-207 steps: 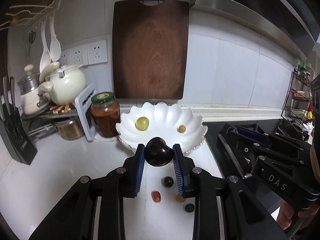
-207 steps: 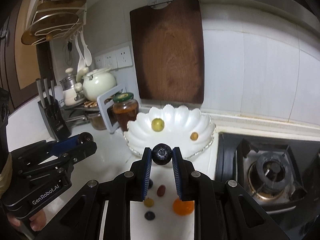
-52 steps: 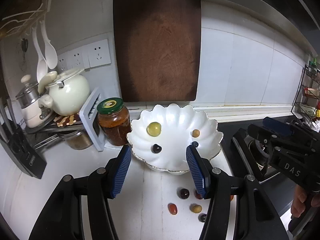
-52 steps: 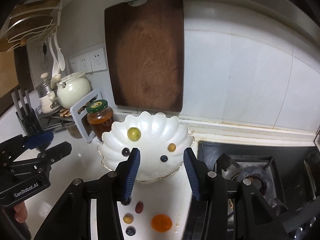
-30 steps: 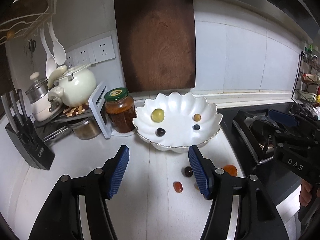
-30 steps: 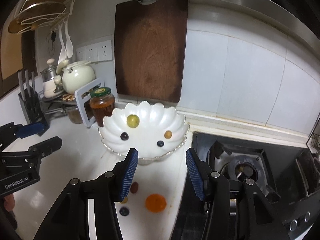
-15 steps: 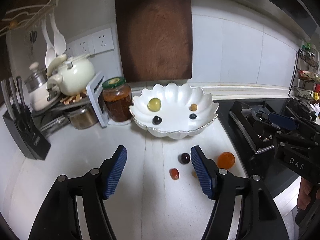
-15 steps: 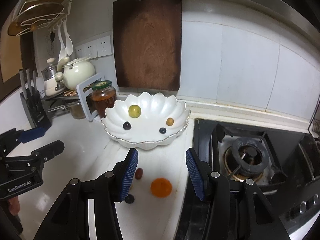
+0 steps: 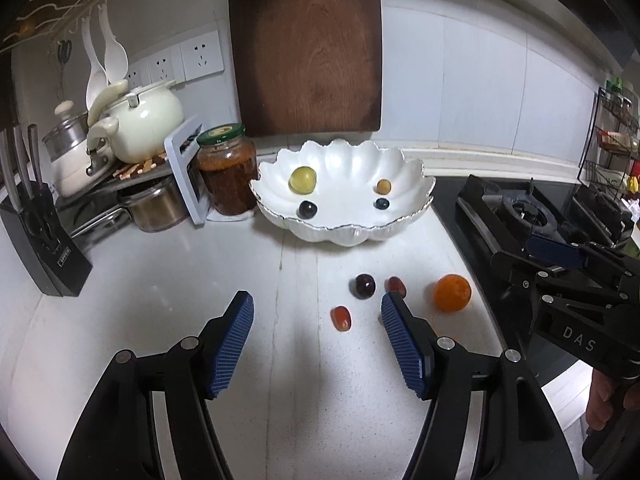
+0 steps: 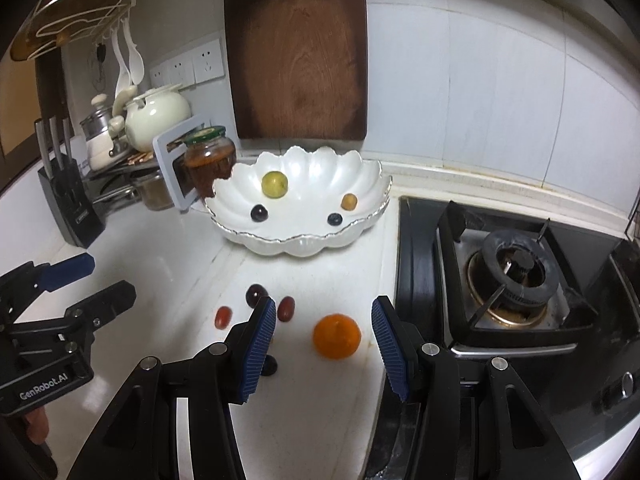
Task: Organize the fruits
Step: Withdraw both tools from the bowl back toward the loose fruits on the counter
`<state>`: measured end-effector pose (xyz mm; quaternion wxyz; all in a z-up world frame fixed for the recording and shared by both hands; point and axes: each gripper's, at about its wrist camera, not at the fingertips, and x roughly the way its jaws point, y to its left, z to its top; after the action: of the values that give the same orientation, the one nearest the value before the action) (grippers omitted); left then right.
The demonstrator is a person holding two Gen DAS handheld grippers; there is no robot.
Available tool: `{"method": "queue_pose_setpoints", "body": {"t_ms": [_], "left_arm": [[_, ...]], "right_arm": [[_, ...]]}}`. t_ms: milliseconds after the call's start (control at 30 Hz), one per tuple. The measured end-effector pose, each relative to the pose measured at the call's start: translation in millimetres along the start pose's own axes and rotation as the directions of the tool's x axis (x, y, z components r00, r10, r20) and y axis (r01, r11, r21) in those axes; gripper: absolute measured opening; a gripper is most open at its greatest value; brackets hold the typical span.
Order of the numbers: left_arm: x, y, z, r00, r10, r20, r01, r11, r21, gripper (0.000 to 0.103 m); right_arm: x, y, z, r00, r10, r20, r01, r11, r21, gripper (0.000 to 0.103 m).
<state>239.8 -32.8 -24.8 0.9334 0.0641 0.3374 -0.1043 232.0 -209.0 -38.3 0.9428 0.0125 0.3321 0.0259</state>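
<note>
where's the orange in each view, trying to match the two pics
Left wrist: the orange lies on the white counter right of centre, just right of the left tool's right finger, near the stove edge.
Right wrist: the orange sits low in the middle, between the open fingers of the right tool.
Shared landmark: the white scalloped bowl, behind the orange in both.

**Free room and obstacles on the counter**

You have bare countertop (image 9: 168, 280) on the left, up to the knife block (image 9: 44, 248). Behind, the jar (image 9: 227, 168) and the white bowl (image 9: 416, 188) close the way. On the right stands the stove (image 10: 512, 272). Small fruits and the orange (image 10: 337, 336) lie between the bowl and you.
</note>
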Motion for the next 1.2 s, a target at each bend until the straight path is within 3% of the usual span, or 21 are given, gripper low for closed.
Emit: {"method": "queue_pose_setpoints", "body": {"t_ms": [100, 233, 533, 900, 1200], "left_arm": [[6, -1, -4, 1.000, 0.001, -0.005, -0.001, 1.000, -0.002, 0.066], [12, -6, -8, 1.000, 0.024, 0.000, -0.024, 0.999, 0.021, 0.066], [33, -6, -13, 0.999, -0.021, -0.046, 0.020, 1.000, -0.009, 0.066], [61, -6, -19, 0.996, -0.017, -0.089, 0.016, 1.000, -0.007, 0.066], [89, -3, -26, 0.990, -0.022, -0.138, 0.018, 0.999, -0.029, 0.060]], "right_arm": [[4, -1, -4, 1.000, -0.005, -0.010, 0.005, 1.000, 0.002, 0.051], [12, -1, -9, 1.000, -0.017, -0.022, 0.017, 1.000, 0.007, 0.060], [30, -3, -16, 0.998, -0.021, -0.052, 0.022, 1.000, 0.017, 0.060], [53, -5, -24, 0.994, -0.030, -0.101, 0.032, 0.999, 0.018, 0.060], [72, -8, -27, 0.990, -0.035, -0.139, 0.038, 0.999, 0.022, 0.060]]}}
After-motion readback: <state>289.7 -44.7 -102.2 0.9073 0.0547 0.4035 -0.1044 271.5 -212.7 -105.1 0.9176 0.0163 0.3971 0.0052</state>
